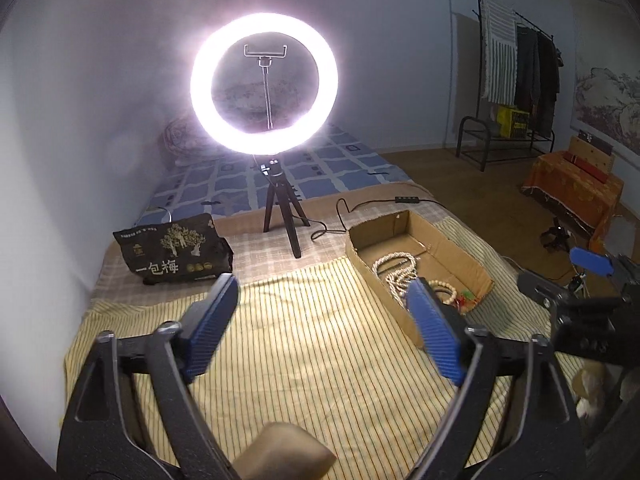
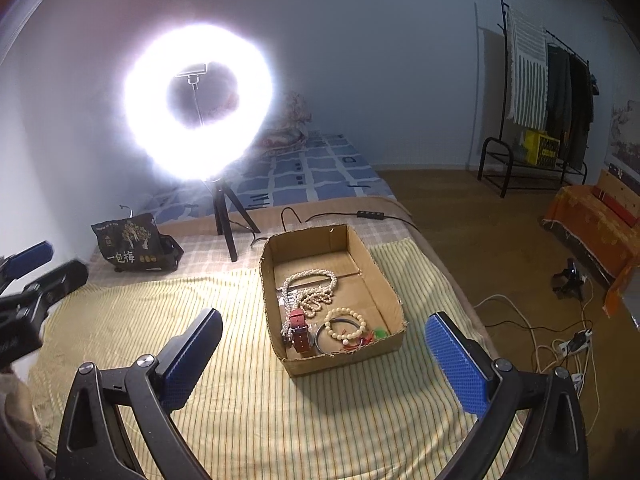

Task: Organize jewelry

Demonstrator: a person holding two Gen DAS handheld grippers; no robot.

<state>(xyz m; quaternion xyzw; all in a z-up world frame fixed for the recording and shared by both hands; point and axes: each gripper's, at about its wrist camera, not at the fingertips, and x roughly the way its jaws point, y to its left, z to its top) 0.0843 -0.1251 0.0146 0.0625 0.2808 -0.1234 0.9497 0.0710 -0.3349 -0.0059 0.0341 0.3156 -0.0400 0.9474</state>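
1. Left view: my left gripper (image 1: 324, 320) has its jaws wide apart, and nothing is between them. It hangs over the striped cloth (image 1: 300, 340), with the box (image 1: 452, 252) off to its right side.
2. Left view: the box sits on the cloth. I can see white beads (image 1: 394, 270) in it, but my right finger (image 1: 434, 330) hides part of the rest.
3. Left view: no jewelry lies on the cloth that I can see. So I think the putting-in step is done, or close to done.
4. Right view: my right gripper (image 2: 326, 360) is also wide apart and empty. It hangs just in front of the box (image 2: 390, 276), not touching it.
5. Right view: here the jewelry shows well. A long white bead string (image 2: 310, 284) is piled at the back. A red watch (image 2: 299, 330) lies by the left wall. A thin ring bangle (image 2: 324, 336) and a cream bead bracelet (image 2: 346, 324) lie at the front, partly on top of each other. A small red and green bit (image 2: 372, 336) sits in the front right corner.
6. Right view: the things lie mixed and touching. If more tidying is wanted, I think my next move is to reach in, pinch one small piece, and lift it clear of the others. The beads could snag on each other, so I would go slowly.
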